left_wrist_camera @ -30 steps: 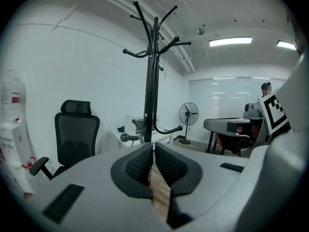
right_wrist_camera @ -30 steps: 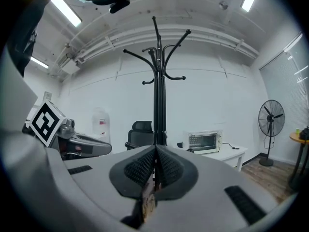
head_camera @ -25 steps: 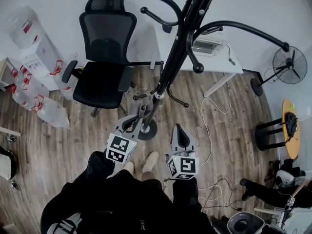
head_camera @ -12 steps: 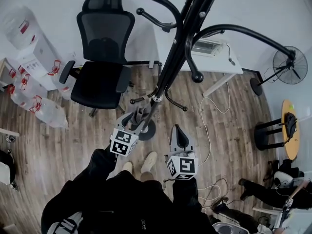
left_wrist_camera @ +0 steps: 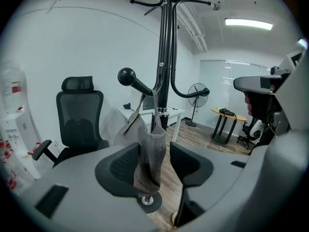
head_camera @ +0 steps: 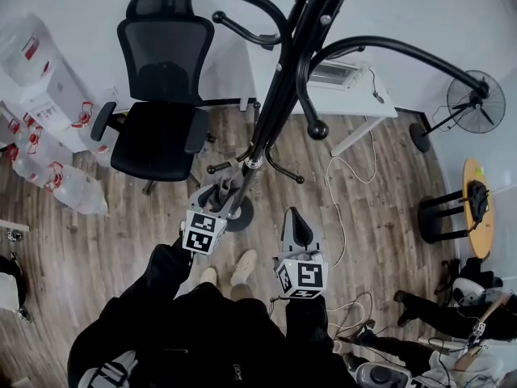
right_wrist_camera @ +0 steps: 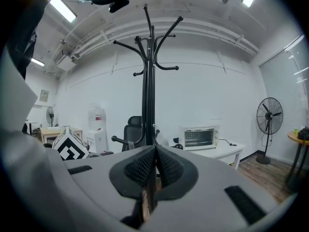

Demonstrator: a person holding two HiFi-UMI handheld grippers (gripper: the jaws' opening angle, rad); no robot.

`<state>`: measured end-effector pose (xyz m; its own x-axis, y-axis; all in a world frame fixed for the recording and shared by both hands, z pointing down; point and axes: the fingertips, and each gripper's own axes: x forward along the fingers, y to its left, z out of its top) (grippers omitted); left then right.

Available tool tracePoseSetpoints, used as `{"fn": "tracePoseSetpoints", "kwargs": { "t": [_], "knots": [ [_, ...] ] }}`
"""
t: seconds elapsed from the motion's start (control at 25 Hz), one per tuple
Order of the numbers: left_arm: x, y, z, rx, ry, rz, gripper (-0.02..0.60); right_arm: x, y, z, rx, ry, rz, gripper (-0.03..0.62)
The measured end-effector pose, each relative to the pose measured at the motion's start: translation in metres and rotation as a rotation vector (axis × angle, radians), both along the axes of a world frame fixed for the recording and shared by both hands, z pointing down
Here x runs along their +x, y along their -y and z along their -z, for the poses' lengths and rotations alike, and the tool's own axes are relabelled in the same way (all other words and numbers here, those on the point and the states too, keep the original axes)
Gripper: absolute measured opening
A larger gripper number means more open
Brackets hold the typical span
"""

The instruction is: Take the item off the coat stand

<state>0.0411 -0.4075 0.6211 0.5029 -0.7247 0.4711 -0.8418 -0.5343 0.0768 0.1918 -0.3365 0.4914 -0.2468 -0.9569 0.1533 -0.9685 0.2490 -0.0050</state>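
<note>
Bag (left_wrist_camera: 148,151) of grey cloth hung by its strap on low hook (left_wrist_camera: 134,82) of stand (left_wrist_camera: 163,57), sitting between just-opened jaws of left gripper (left_wrist_camera: 155,164), set wide likely to close on it and lift it off; right gripper (right_wrist_camera: 155,167) closed, empty, held clear at right.

coat stand (head_camera: 273,111) top cut off above, grey bag (head_camera: 229,191) seemingly part-hidden behind it

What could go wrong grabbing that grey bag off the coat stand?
The left claw has just been opening; the grey bag hangs between its jaws, ungripped, so closing might pinch only loose fabric. Its strap loops over a knobbed hook; pulling straight back could snag there.
</note>
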Motion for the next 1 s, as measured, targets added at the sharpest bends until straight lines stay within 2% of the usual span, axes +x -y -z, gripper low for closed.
{"fn": "tracePoseSetpoints", "kwargs": {
  "t": [0.32,0.72,1.0],
  "knots": [
    [-0.002,0.004,0.003,0.015,0.016,0.026,0.086,0.006,0.002,-0.001,-0.002,0.0,-0.011,0.017],
    [-0.007,0.001,0.018,0.026,-0.036,0.032,0.057,0.004,0.001,0.001,0.004,0.002,-0.009,0.017],
    [-0.008,-0.004,0.044,0.07,-0.058,0.027,0.055,0.002,-0.004,0.007,0.017,0.001,-0.008,0.017]
  ]
}}
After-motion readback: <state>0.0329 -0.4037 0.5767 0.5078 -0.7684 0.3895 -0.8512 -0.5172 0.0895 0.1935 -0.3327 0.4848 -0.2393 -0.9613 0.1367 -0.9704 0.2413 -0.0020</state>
